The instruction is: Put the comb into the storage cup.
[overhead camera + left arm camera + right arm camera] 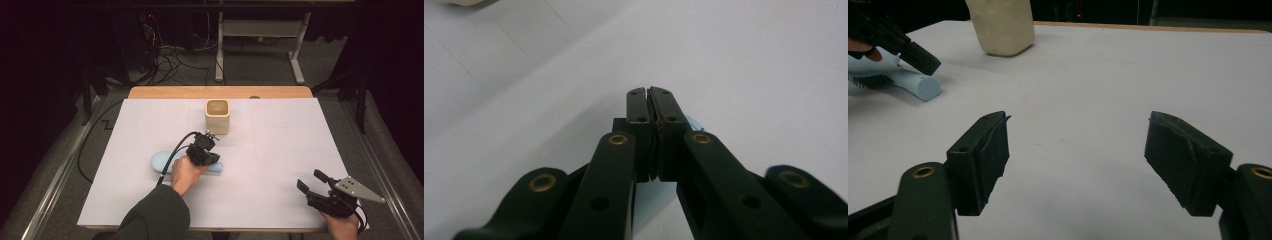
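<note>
l gripper (207, 156) over the light-blue brush (162, 161) mid-table, jaws pressed together; looks off the handle, nothing caught btwn them. r gripper (314, 181) idle near the edge, jaws apart. step: grasping brush. next prob: reopen, straddle handle, re-close; beige cup (218, 115) stands behind.

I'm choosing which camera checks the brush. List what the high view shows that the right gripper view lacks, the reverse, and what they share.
High view alone: the person's dark green sleeve, the grey three-cornered plate on the right gripper, and the open top of the cream square cup.

Right gripper view alone: dark bristles under the brush head, and the inner faces of the right gripper's wide-apart fingers.

Both: the light blue plastic brush, the cup, the left gripper at the brush handle, and the white table cover.
</note>
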